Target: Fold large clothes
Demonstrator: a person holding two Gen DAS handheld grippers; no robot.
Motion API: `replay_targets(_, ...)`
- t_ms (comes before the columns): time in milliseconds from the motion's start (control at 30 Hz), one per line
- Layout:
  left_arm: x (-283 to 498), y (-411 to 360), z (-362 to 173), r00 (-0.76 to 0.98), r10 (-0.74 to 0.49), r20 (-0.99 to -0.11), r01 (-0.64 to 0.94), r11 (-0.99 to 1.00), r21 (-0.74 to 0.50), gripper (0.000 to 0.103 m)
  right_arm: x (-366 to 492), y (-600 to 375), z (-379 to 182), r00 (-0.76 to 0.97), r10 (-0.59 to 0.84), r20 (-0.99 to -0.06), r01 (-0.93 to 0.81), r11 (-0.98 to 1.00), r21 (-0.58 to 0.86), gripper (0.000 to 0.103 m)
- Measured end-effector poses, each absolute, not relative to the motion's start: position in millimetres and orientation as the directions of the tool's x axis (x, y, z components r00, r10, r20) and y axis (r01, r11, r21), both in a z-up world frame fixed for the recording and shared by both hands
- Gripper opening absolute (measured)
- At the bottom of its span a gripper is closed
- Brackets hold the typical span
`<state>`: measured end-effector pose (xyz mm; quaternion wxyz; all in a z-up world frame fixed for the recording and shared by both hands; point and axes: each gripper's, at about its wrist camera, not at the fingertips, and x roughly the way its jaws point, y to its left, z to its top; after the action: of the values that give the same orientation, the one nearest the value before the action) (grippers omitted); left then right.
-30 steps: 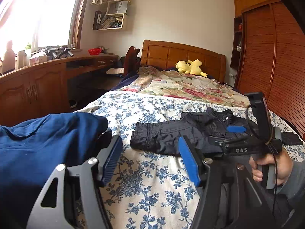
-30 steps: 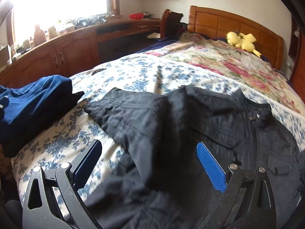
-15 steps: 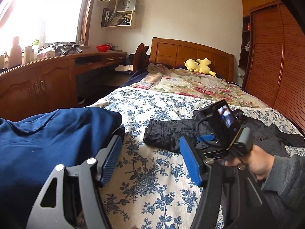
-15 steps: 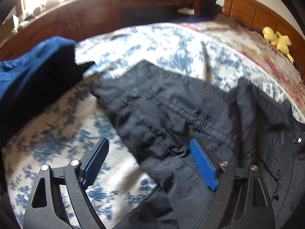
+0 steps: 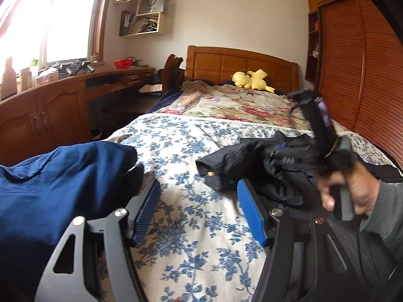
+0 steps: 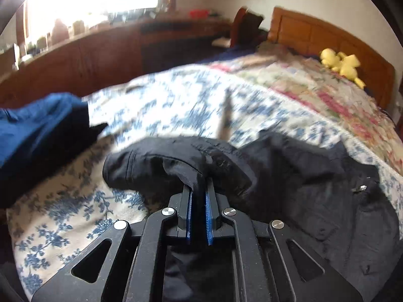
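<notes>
A black jacket [image 6: 314, 176] lies spread on the blue-flowered bedspread [image 6: 176, 100]; it also shows in the left wrist view [image 5: 252, 156]. My right gripper [image 6: 199, 191] is shut on a fold of the jacket's sleeve near its cuff and lifts it off the bed. In the left wrist view the right gripper [image 5: 277, 154] is blurred, with the sleeve bunched around it. My left gripper [image 5: 199, 211] is open and empty, low over the bedspread [image 5: 191, 226], left of the jacket.
A folded blue garment [image 5: 50, 188] lies at the bed's left edge, close to my left finger; it shows in the right wrist view too [image 6: 37, 120]. A yellow plush toy [image 5: 250, 79] sits by the headboard. A wooden desk [image 5: 50, 108] runs along the left, a wardrobe [image 5: 365, 75] on the right.
My right gripper went from open over the sleeve to shut on it and has raised it. The sleeve is now bunched up. My left gripper stayed open and drifted slightly.
</notes>
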<state>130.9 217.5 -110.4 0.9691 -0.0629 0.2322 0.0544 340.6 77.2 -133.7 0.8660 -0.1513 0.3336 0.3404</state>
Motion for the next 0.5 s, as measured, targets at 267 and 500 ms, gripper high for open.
replay_targets(267,138.7,166.1,-99.3,0.905,-0.015,-0.425,-0.029,0.995,-0.099,0.063,324.5,-44.6,-85.8,0.658,0.462,-0.594,-0.568,0.823,0.011,0.005)
replay_targets(500,150.6,112.6,-91.1,0.895,-0.074,-0.439,0.051,0.997,-0.065,0.063,300.8,-134.2,-122.1,0.655,0.369,-0.66,-0.456,0.889,0.044,0.007)
